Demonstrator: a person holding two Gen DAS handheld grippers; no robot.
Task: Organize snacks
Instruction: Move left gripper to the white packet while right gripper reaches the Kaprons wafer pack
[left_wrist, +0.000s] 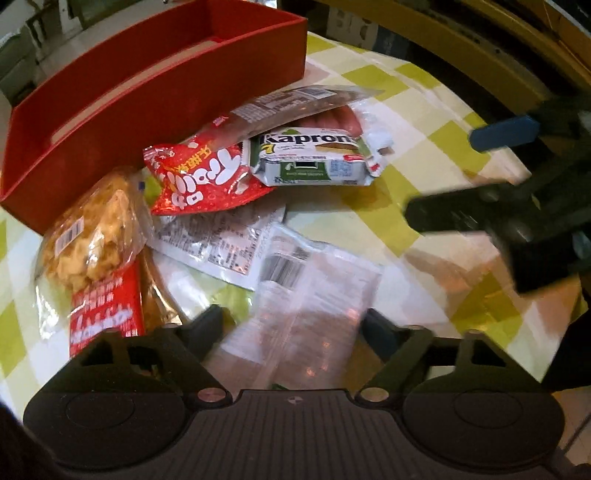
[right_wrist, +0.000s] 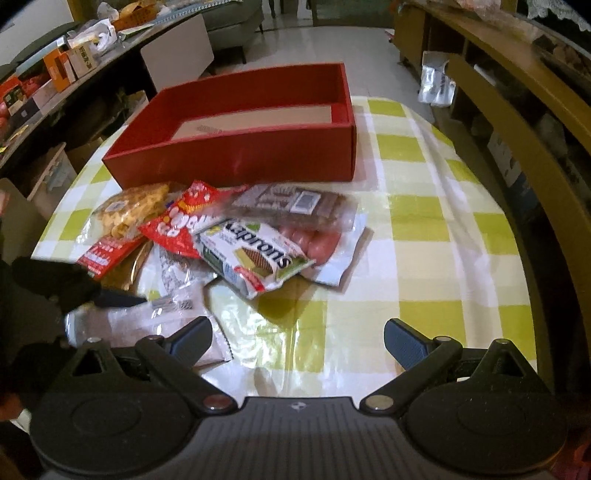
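While your left gripper (left_wrist: 291, 325) sits spread around a pale clear packet (left_wrist: 314, 295) without pinching it, the snacks lie heaped before one red box (right_wrist: 236, 147) on the checked tablecloth (right_wrist: 443, 240). You can count about seven packs: one white-green wafer pack (right_wrist: 255, 258) reading "Kaprons", one red bag (left_wrist: 207, 177) with white lettering, one bag of golden puffs (left_wrist: 92, 236), one sausage pack (right_wrist: 317, 240), and others partly hidden. Your right gripper (right_wrist: 295, 339) hangs wide open over bare cloth.
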